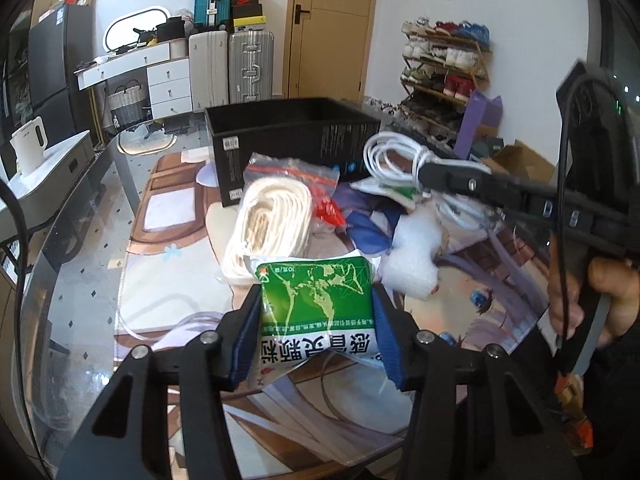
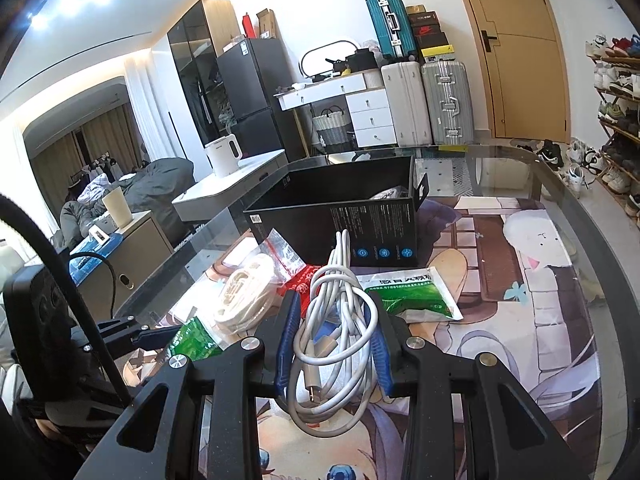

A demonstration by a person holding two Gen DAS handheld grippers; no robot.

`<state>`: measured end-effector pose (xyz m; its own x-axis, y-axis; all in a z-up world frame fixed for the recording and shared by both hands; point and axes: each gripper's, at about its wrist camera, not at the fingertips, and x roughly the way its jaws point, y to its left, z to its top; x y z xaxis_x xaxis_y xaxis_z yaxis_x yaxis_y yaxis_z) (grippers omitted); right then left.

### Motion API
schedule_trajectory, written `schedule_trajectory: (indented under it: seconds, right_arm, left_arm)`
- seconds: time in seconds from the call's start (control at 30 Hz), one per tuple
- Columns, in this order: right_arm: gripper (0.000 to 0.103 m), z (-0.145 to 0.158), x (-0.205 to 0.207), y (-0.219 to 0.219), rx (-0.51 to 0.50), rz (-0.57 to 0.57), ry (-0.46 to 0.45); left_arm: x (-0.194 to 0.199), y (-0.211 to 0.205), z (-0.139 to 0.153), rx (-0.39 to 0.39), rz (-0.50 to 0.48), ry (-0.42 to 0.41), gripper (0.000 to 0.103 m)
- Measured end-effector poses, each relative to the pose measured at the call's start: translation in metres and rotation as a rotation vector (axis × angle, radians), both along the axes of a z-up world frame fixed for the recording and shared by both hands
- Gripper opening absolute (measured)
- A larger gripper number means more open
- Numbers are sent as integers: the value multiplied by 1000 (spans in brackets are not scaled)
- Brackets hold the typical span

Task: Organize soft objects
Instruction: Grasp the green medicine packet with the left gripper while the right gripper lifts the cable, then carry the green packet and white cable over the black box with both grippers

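My left gripper [image 1: 316, 316] is shut on a green medicine sachet [image 1: 316, 300], held above the table mat. My right gripper [image 2: 336, 332] is shut on a coiled white cable [image 2: 340, 320]; in the left wrist view it [image 1: 430, 176] holds that cable [image 1: 394, 156] up beside the open black box [image 1: 288, 136]. The box [image 2: 340, 204] stands at the far side of the mat. A cream rope coil in a clear bag [image 1: 272, 216], a red packet [image 1: 330, 212], white foam wrap [image 1: 412, 256] and a second green sachet [image 2: 416, 294] lie on the mat.
A glass table [image 1: 80, 280] carries a printed anime mat [image 2: 520, 320]. Beyond stand suitcases [image 1: 232, 68], a white dresser [image 1: 160, 76], a shoe rack [image 1: 444, 68] and a side cabinet with a white kettle [image 2: 222, 156].
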<state>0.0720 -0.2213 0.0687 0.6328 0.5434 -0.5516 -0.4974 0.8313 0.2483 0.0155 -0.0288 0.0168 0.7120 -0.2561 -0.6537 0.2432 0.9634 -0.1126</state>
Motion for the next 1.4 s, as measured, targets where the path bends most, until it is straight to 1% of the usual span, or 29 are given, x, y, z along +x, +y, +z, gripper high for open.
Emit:
schedule_trajectory:
  seconds: [0.23, 0.4, 0.87, 1.13, 1.4]
  right_arm:
    - [33, 3, -3, -2, 10, 2, -10]
    - [33, 4, -3, -5, 18, -3, -12]
    - [33, 18, -5, -9, 39, -13, -31]
    - [33, 32, 5, -7, 62, -14, -30]
    - [33, 51, 20, 3, 36, 8, -63]
  left_arm:
    - [6, 14, 14, -51, 37, -31, 51]
    - [14, 18, 22, -61, 59, -54, 51]
    - [39, 27, 40, -63, 99, -101, 51]
    - [51, 34, 53, -66, 109, -138, 51]
    - [65, 33, 64, -61, 106, -172, 51]
